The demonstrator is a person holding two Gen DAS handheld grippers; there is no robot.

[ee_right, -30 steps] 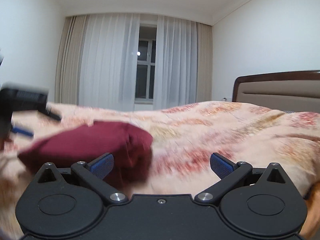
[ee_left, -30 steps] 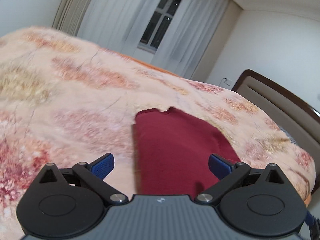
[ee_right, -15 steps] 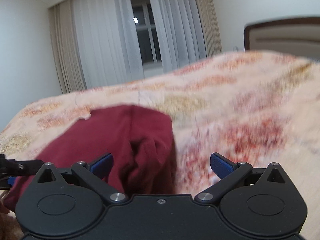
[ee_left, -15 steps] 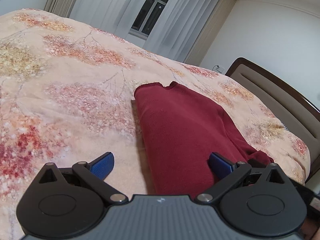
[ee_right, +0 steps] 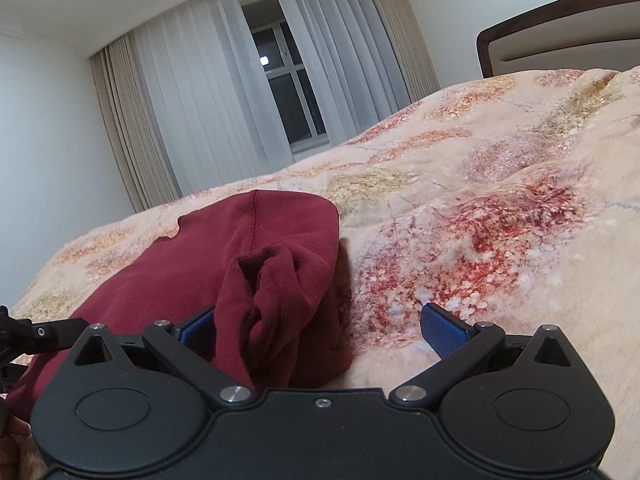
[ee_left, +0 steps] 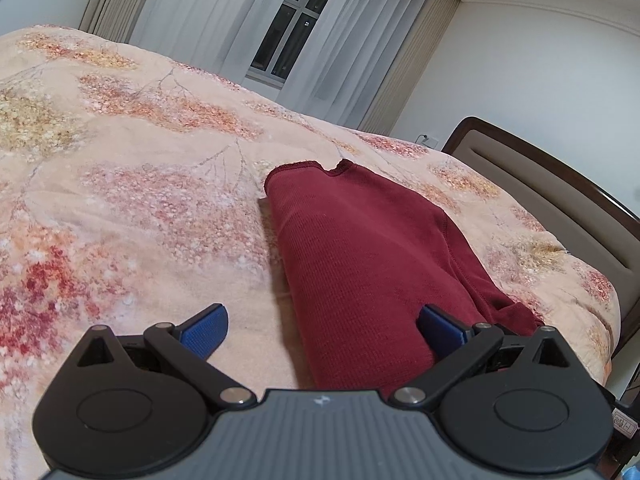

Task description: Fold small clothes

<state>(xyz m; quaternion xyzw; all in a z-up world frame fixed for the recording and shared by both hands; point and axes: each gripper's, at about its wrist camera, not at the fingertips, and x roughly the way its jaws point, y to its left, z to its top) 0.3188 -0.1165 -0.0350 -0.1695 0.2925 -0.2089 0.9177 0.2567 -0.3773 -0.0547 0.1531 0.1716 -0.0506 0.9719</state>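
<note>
A dark red knit garment (ee_left: pixel 360 248) lies folded lengthwise on the bed. My left gripper (ee_left: pixel 322 326) is open and empty, low over the garment's near end, with its right finger over the cloth. In the right wrist view the garment (ee_right: pixel 192 264) has a bunched sleeve (ee_right: pixel 276 292) sticking up at its near right side. My right gripper (ee_right: pixel 320 326) is open, and the bunched sleeve stands between its fingers without being clamped. The left gripper's body (ee_right: pixel 40 332) shows at the far left of that view.
The bed has a peach blanket (ee_left: pixel 140 200) with a red and yellow floral print. A dark wooden headboard (ee_left: pixel 560 196) stands on the right. A window (ee_left: pixel 292 36) with white curtains is behind the bed. The bed's edge drops off near the headboard corner.
Both grippers have tipped down and come closer to the garment. The right gripper has moved up to the bunched sleeve. Both stay open.
</note>
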